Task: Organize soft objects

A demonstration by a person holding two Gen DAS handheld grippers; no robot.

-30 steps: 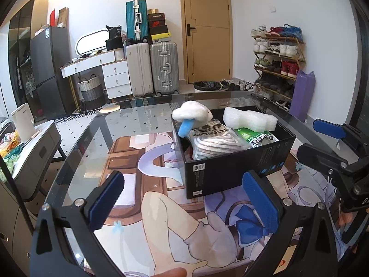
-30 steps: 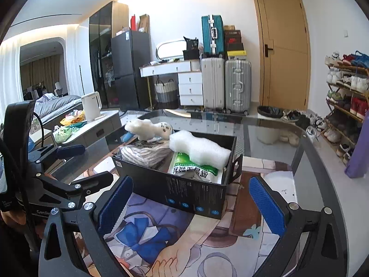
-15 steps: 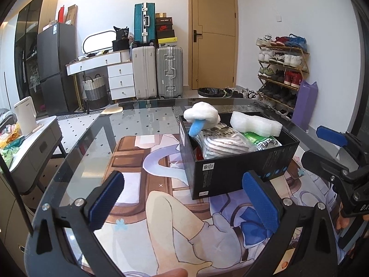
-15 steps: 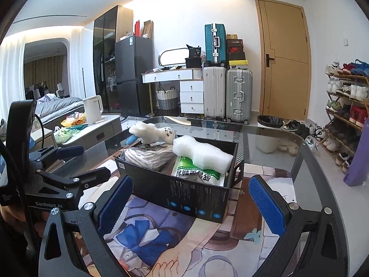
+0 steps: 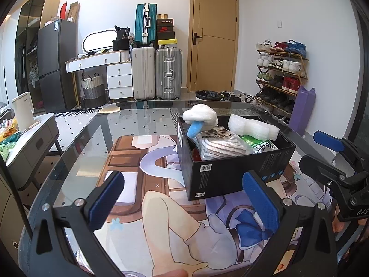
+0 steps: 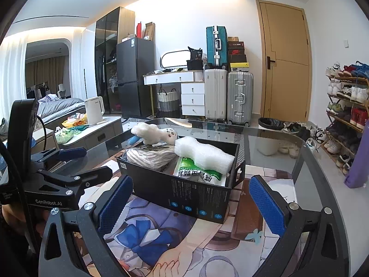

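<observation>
A black box (image 5: 233, 173) (image 6: 198, 196) stands on the glass table and holds several soft things. A white plush toy (image 5: 200, 117) (image 6: 156, 133) with a blue part lies on its far end. A bagged striped garment (image 5: 219, 143) (image 6: 152, 155), a white foam piece (image 5: 252, 128) (image 6: 203, 153) and a green-printed packet (image 5: 260, 144) (image 6: 198, 173) lie inside. My left gripper (image 5: 184, 202) is open and empty, in front of the box. My right gripper (image 6: 191, 204) is open and empty, also in front of it.
An anime-print mat (image 5: 143, 219) covers the table under the glass. The table's curved edge (image 5: 69, 152) runs at left. A side cabinet with a white kettle (image 6: 94, 110) stands at left. Suitcases (image 5: 168, 73), a door and a shoe rack (image 5: 279, 76) lie beyond.
Both grippers have drawn back and tilted up a little from the box; the box looks farther and lower in both views. The things in the box have not moved.
</observation>
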